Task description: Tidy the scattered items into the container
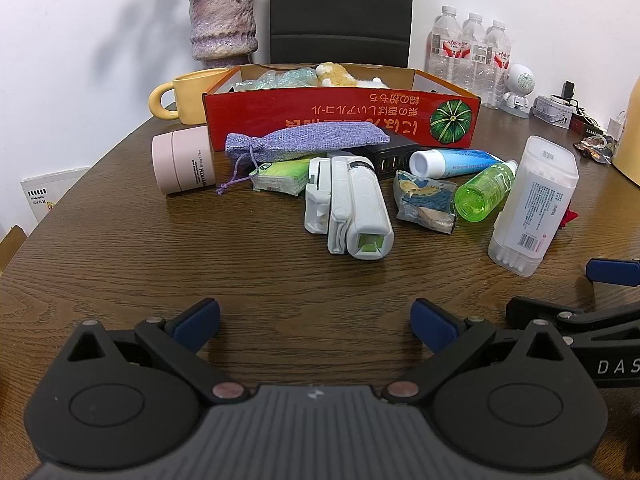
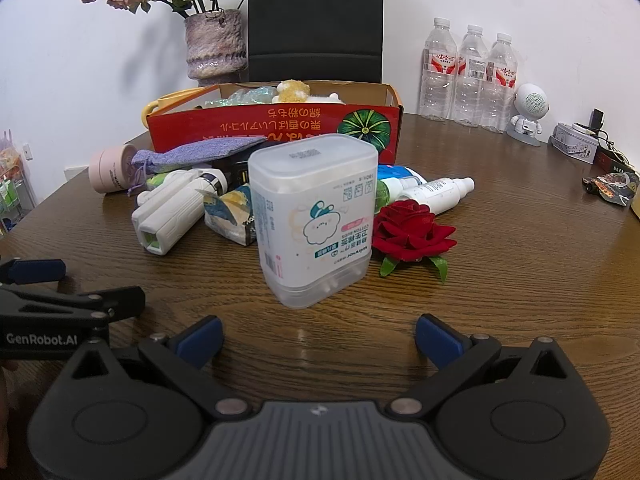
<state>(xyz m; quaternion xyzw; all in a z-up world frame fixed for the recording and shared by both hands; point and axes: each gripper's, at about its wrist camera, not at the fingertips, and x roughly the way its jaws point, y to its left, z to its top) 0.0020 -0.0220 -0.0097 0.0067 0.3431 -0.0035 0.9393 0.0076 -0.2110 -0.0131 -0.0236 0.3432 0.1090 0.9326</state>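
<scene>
A red cardboard box (image 1: 340, 120) (image 2: 276, 128) stands at the back of the brown table, with a yellow plush and glittery packets inside. In front of it lie a purple pouch (image 1: 308, 140), a pink jar (image 1: 182, 165), a green tissue pack (image 1: 282, 176), a white folding device (image 1: 352, 208) (image 2: 168, 212), a blue snack packet (image 1: 426, 200), a blue-white tube (image 1: 456, 162), a green bottle (image 1: 486, 192) and a cotton-bud box (image 1: 534, 204) (image 2: 316, 216). A red rose (image 2: 412, 232) lies right of that box. My left gripper (image 1: 316, 320) and right gripper (image 2: 318, 338) are both open and hold nothing, short of the pile.
A purple vase (image 1: 223, 22) with dried flowers, a yellow mug (image 1: 188, 96) and a black chair back (image 1: 340, 12) stand behind the box. Three water bottles (image 2: 468, 76), a small white robot figure (image 2: 530, 110) and a tin with cables (image 2: 576, 144) line the right side.
</scene>
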